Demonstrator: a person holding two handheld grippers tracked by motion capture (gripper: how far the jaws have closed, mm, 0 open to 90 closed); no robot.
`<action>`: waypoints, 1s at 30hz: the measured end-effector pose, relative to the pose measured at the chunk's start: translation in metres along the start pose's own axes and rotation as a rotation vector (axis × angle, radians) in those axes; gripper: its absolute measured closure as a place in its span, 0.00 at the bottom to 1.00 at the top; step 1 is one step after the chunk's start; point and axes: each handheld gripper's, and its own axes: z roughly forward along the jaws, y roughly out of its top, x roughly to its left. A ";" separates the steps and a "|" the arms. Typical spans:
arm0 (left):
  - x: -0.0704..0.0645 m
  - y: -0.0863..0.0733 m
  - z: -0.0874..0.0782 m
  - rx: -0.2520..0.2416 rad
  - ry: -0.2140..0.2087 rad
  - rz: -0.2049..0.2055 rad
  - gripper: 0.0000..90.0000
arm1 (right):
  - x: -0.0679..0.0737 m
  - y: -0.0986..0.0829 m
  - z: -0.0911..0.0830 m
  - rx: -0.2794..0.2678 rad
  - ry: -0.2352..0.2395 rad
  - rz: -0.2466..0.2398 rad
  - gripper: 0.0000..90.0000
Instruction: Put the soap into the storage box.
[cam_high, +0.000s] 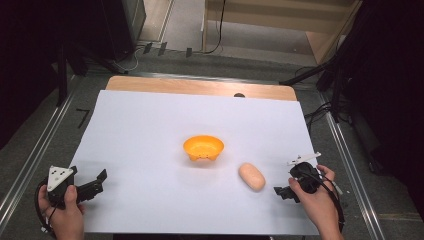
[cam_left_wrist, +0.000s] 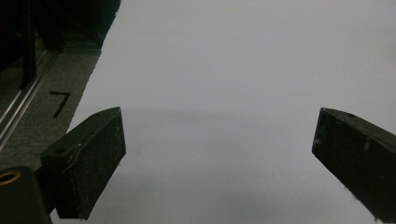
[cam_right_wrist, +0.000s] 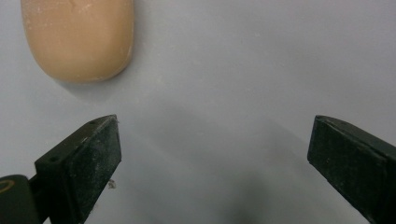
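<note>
Orange bowl holds nothing | tan bread roll beside it | both hand-held grippers spread apart

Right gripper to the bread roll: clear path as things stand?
Probably yes. The right gripper is open beside the bread roll, with bare white sheet between them. The orange bowl sits farther off, out of the way.

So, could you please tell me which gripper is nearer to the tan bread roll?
Right. The right gripper sits just right of the bread roll, open and apart from it. The left gripper is far off at the sheet's left edge, beyond the orange bowl.
</note>
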 end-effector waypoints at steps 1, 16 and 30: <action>0.000 0.000 0.000 0.002 -0.001 0.000 0.04 | 0.001 0.002 0.000 0.010 0.000 -0.003 0.01; 0.000 0.000 0.001 0.003 -0.005 0.001 0.04 | 0.023 0.032 0.010 0.042 0.058 -0.018 0.00; 0.000 0.000 0.001 0.005 -0.008 -0.002 0.04 | 0.048 0.054 0.027 0.082 0.069 -0.061 0.00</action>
